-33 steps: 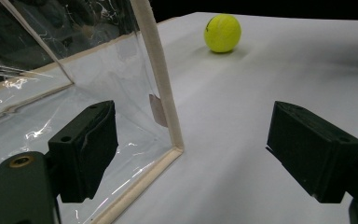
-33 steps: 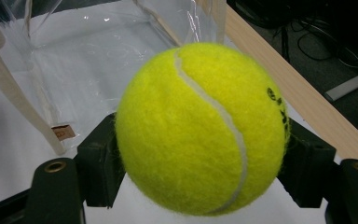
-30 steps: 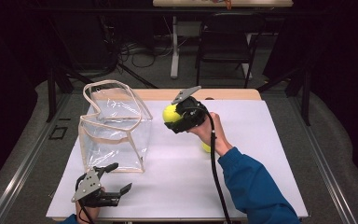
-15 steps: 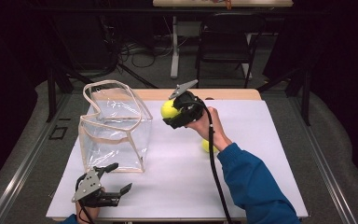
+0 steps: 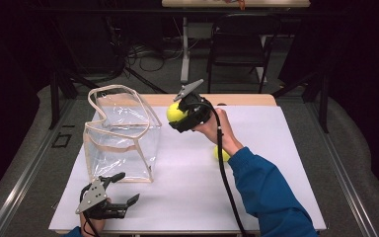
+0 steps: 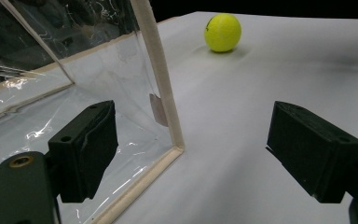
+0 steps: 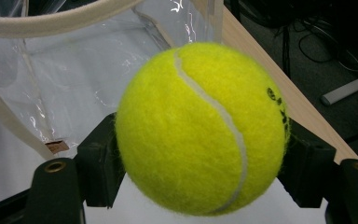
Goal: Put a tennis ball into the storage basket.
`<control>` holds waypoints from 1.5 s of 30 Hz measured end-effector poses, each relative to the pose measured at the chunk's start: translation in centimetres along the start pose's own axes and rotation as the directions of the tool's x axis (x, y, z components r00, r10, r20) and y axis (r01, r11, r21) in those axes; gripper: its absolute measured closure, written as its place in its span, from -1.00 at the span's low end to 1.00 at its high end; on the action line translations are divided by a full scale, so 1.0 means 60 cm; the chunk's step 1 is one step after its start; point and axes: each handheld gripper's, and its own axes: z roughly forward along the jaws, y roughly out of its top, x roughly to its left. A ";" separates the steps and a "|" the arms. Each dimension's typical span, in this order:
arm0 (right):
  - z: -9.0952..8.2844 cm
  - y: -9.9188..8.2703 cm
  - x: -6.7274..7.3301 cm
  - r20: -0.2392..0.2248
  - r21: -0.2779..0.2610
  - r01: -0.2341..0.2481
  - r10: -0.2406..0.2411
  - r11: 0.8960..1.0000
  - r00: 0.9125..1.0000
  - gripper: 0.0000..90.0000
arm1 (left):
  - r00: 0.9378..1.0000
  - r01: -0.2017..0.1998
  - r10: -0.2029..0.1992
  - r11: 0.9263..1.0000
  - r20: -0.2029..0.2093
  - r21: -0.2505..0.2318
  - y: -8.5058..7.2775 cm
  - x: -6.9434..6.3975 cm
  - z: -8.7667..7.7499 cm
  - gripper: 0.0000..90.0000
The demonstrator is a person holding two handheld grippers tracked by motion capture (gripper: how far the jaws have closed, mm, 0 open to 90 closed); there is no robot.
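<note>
Right tongs hold a tennis ball up beside the clear bag; left tongs wait wide open at the desk's near edge.

Since a second ago little differs: the left tongs (image 5: 121,190) have kept their place at the near-left of the desk (image 5: 276,148), jaws spread wide with nothing between them and pointing at the near corner of the clear bag (image 5: 123,143), which stands just ahead of them. The right tongs (image 5: 175,114) have crept a little closer to the bag, jaws clamped on the tennis ball (image 5: 176,112), which they hold above the desk just short of the bag's open rim. The right hand (image 5: 217,131) grips them with the forearm in a blue sleeve (image 5: 266,192) stretched diagonally forward and to the left. A second tennis ball (image 5: 220,153) lies on the desk behind those tongs, beside the wrist.
</note>
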 end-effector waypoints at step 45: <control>-0.018 0.052 0.001 0.017 -0.055 0.016 -0.015 0.998 1.000 -0.42 | 1.000 -0.004 0.004 1.000 0.005 -0.002 0.001 -0.001 0.000 -0.64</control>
